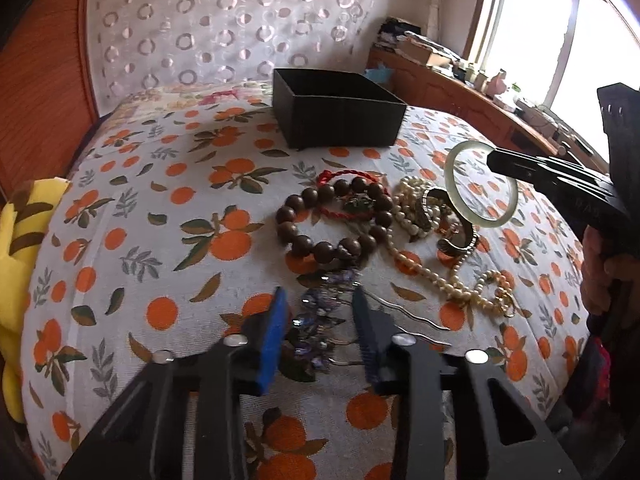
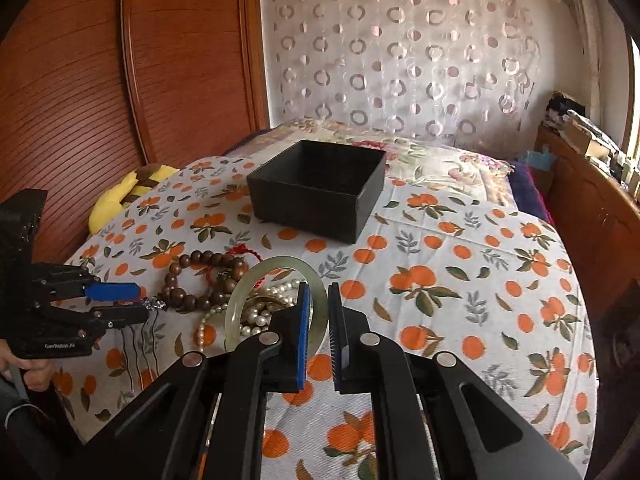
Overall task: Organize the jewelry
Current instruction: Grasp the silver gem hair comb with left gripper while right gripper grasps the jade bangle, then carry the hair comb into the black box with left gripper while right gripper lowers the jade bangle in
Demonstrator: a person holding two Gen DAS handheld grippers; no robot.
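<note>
The right gripper (image 2: 319, 320) has its two pads squeezed on the rim of the pale green bangle (image 2: 276, 304), and the ring looks lifted up off the bed, most likely so it can be carried to the black box (image 2: 316, 196). That box sits open at the far side of the orange-print bed cover (image 2: 480, 280), well apart from the pile, and it looks like the home for all the jewelry (its inside seems to have nothing in it yet, but I cannot see the whole bottom). The left gripper (image 1: 320, 328) is down low at the near edge of the pile, with its blue pads spread apart on either side of a purple beaded hair comb (image 1: 320, 320); it is not squeezing it, so I think it is getting ready to pick it up. Counting now: one box, one green bangle, one hair comb, one brown wooden bead bracelet (image 1: 332, 220), one red cord bracelet (image 1: 344, 188) lying under those brown beads, and a pearl necklace (image 1: 432, 256) tangled in a heap to the right, so I cannot tell if it is one strand or more. A dark metal bracelet (image 1: 456, 232) rests on the pearls.
</note>
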